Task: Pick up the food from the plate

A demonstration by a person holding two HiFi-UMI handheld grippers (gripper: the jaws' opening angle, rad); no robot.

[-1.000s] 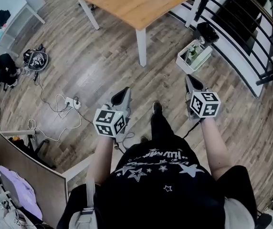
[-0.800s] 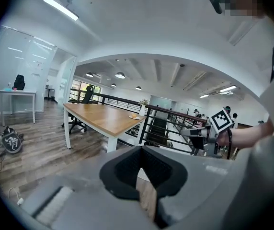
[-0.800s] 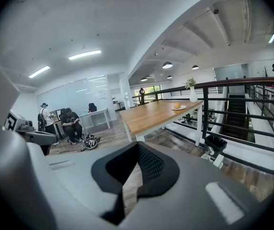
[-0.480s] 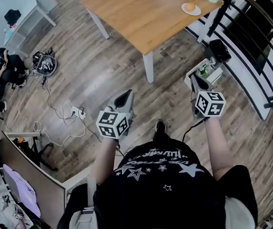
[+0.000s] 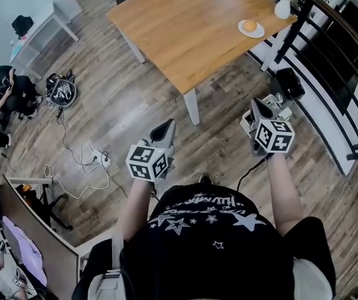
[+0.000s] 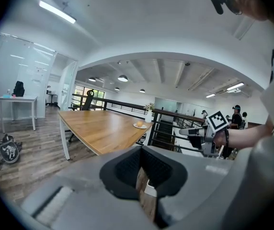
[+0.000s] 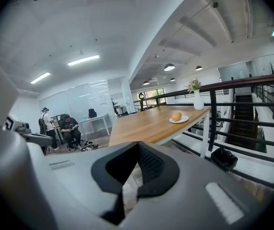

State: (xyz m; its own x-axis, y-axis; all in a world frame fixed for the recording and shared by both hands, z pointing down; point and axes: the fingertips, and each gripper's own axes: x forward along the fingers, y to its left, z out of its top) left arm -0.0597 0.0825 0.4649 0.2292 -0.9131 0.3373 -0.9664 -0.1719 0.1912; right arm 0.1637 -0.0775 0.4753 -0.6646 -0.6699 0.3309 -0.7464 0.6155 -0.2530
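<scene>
Person in a black star-print T-shirt [image 5: 210, 242] is standing on the wood-plank floor [image 5: 122, 105], holding a gripper in each hand at mid-frame of the head view.

The left gripper [image 5: 166, 125] is pointing up-frame toward the near corner of the light-brown wooden table w/ white legs [image 5: 185, 24]. Its jaws are sitting together, nothing btwn them. The right gripper [image 5: 254, 107] is pointing the same way at ctr-right. Its jaws are also resting together and empty. Both are hanging well apart from the table.

The small round orange food item [image 5: 250, 25] is lying on a small white round plate [image 5: 258, 31] near the table's right edge, upper right of the head view. A white vase w/ flowers [image 5: 283, 8] is standing just beyond the plate at the table's far corner, beside the black metal railing [image 5: 329, 49].

In the right gripper view the food is showing right of ctr, above the jaws. In the left gripper view the plate is sitting near ctr, w/ the right gripper showing at the right.

A black bin [image 5: 290, 83] is standing on the floor by the railing. A white power strip w/ cable [image 5: 101, 160] is lying left of the left gripper. At the left edge a seated person in dark clothes [image 5: 4, 86] is sitting next to a dark backpack [image 5: 60, 91].
</scene>
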